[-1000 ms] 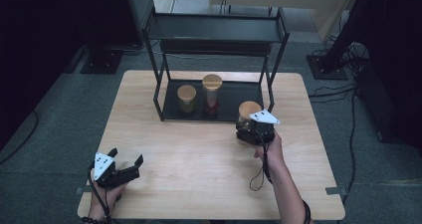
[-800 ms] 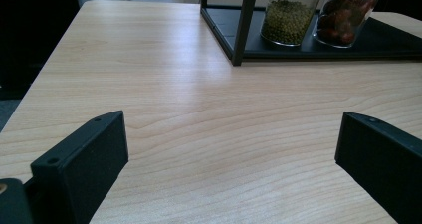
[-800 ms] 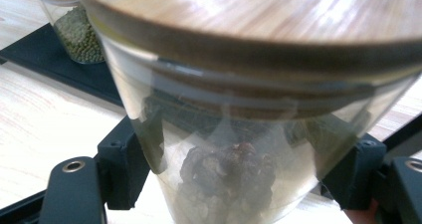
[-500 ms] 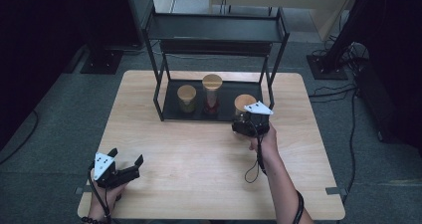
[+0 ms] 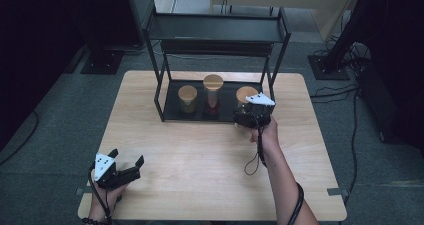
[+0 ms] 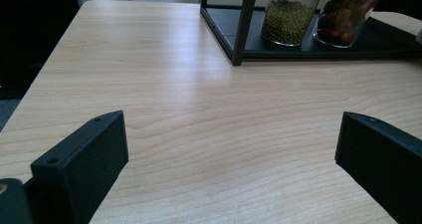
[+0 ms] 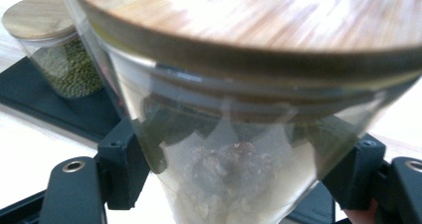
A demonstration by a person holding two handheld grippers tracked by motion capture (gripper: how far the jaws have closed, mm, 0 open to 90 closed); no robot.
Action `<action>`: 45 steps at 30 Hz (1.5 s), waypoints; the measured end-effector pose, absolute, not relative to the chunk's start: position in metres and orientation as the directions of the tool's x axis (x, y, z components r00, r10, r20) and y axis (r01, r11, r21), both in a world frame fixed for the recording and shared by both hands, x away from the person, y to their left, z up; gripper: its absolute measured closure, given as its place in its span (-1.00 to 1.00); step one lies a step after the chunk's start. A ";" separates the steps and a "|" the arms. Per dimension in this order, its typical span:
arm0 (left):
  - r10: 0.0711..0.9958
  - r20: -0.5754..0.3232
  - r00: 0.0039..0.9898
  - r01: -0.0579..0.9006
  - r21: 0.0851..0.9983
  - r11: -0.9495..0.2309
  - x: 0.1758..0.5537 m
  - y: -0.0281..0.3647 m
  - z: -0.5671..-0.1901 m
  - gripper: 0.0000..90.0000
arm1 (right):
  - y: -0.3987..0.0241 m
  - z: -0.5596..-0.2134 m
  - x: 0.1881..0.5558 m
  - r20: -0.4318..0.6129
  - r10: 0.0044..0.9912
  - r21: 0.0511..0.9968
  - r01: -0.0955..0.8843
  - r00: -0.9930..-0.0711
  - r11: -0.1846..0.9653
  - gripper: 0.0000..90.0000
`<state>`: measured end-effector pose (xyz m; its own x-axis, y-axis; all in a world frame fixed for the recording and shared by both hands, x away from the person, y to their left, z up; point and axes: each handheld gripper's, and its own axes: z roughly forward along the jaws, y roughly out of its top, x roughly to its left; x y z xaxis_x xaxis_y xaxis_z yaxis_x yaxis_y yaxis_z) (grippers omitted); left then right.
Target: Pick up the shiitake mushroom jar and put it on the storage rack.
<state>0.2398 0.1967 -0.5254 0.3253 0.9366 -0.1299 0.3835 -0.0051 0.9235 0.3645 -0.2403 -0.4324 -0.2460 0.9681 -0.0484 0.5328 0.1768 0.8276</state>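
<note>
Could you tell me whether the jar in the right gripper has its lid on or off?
On. In the right gripper view a wooden lid covers the glass jar clamped between the black jaws.

A pale wooden desk (image 5: 200,155) stands on grey carpet (image 5: 55,120), dark at the left, with black cables (image 5: 350,92) at the far right.

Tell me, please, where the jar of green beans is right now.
In the high view the jar of green beans stands leftmost on the rack's bottom tray, beside the taller jar of red contents.
</note>
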 end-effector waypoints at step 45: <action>0.940 -0.125 0.319 0.384 0.923 -0.007 0.240 0.196 -0.525 -0.99 | -0.237 -0.453 0.428 -0.025 0.982 0.810 0.572 -0.186 0.129 -0.45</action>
